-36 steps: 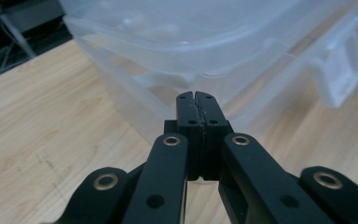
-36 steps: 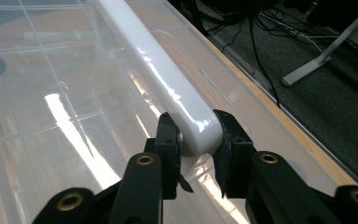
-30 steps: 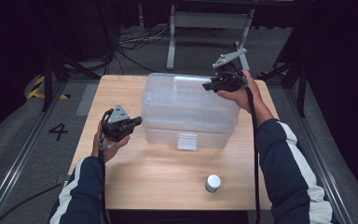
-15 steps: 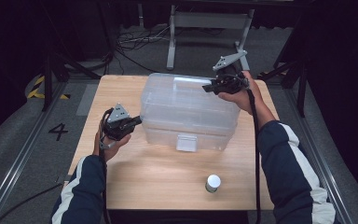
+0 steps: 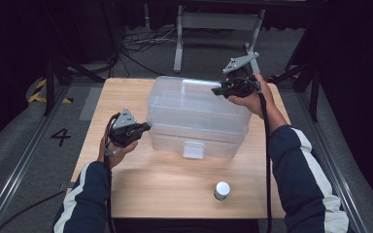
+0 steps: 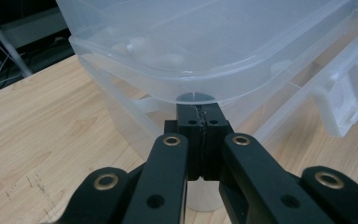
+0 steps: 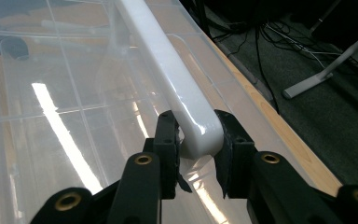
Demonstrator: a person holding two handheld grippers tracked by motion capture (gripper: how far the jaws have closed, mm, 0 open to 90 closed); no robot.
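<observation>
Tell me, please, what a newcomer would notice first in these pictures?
First, the big clear plastic storage box in the middle of the wooden table. The right gripper clamps the end of its white handle, and the shut left gripper presses under the lid's edge. A small white-capped jar stands alone near the front.

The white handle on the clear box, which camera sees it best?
The right gripper view: the white handle runs up close between the right hand-held gripper jaws. The high view shows it small atop the lid. The left gripper view shows the box's corner, not the handle.
</observation>
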